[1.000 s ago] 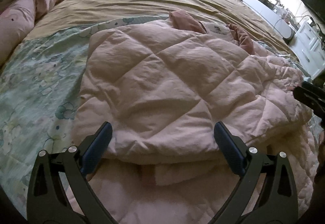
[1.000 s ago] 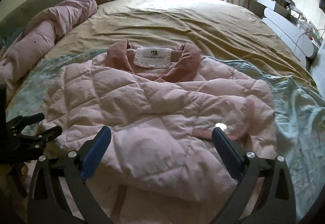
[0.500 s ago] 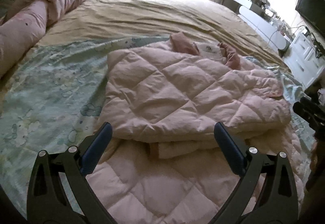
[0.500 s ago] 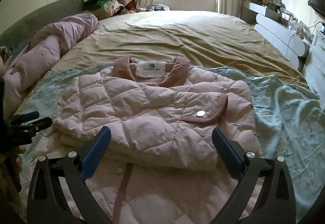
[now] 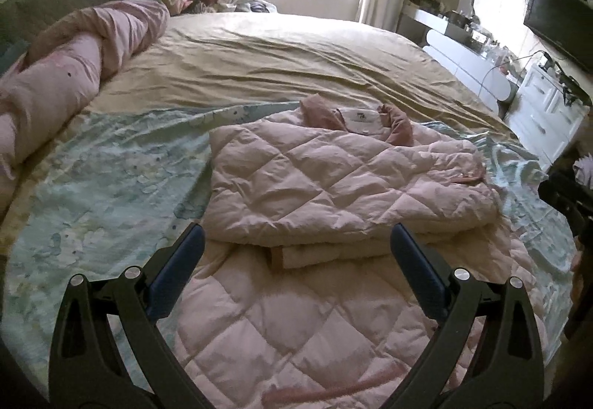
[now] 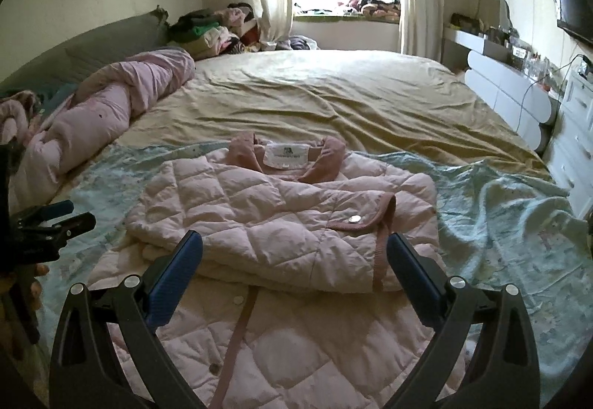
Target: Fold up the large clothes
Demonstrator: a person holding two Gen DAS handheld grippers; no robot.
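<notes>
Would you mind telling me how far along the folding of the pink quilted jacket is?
Done: the pink quilted jacket's sleeves are folded over its chest. In hand: nothing; the left claw and right claw hover open. Left: folding the flat lower half up toward the collar.

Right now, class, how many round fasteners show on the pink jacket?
3: one silver snap on the folded flap, two on the front strip, upper button and lower button. Folds may hide more.
</notes>
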